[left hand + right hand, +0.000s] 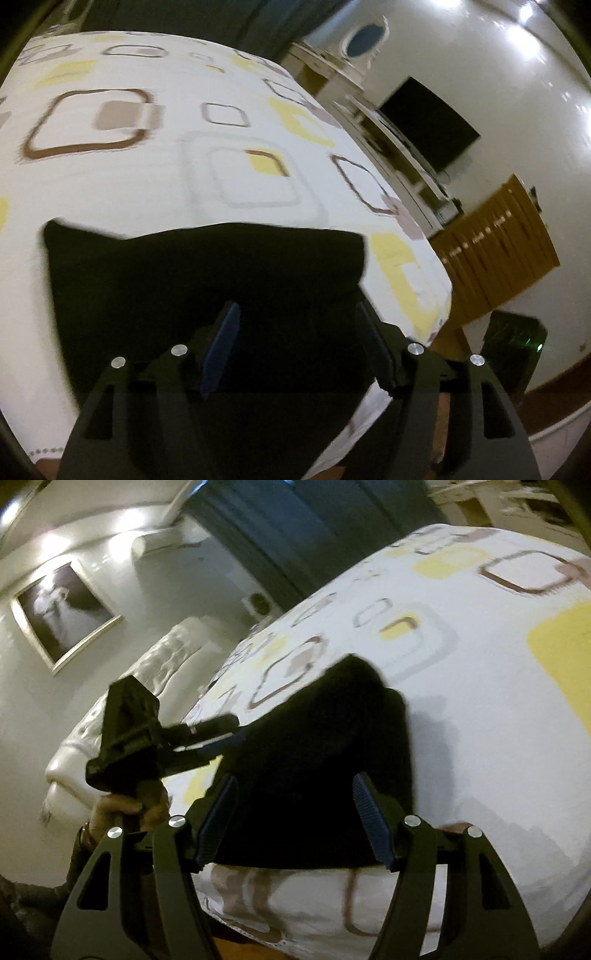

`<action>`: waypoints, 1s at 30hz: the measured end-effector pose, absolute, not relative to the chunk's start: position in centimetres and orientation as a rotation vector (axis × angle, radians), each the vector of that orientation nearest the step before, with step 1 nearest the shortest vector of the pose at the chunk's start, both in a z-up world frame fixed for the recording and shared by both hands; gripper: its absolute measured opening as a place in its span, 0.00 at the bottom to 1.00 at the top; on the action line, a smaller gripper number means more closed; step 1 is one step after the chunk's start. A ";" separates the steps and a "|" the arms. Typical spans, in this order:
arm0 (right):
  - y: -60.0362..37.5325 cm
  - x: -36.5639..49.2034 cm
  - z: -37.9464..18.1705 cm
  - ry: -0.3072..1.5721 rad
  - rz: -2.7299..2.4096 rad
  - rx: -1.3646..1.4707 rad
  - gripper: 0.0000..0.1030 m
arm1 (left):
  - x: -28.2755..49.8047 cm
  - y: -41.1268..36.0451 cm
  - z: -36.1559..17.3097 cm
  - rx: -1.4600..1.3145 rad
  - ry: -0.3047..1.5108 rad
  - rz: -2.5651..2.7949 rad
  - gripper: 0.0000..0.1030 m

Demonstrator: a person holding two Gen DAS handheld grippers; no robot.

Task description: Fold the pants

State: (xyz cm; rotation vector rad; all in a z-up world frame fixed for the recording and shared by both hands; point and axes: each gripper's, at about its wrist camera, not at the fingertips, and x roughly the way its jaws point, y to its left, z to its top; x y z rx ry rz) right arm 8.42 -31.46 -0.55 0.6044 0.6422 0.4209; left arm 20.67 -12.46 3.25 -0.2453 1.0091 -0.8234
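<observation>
The black pants lie in a folded pile near the edge of a bed with a white sheet printed with yellow and brown squares. My left gripper hovers just over the near part of the pile, jaws apart, pads not pressing on the cloth. In the right wrist view the pants rise in a dark hump on the sheet. My right gripper stands open over their near edge. The left gripper reaches in from the left, its tips at the pile's left side, held by a hand.
The bed's edge runs just below both grippers. A padded white headboard and a framed picture are at the left. A dark TV, a wooden panel and a dark box with a green light stand beyond the bed's right side.
</observation>
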 end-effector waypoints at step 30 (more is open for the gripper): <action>-38.0 12.0 -4.9 0.852 0.438 0.758 0.77 | 22.0 1.5 -2.1 -0.366 1.002 -0.746 0.69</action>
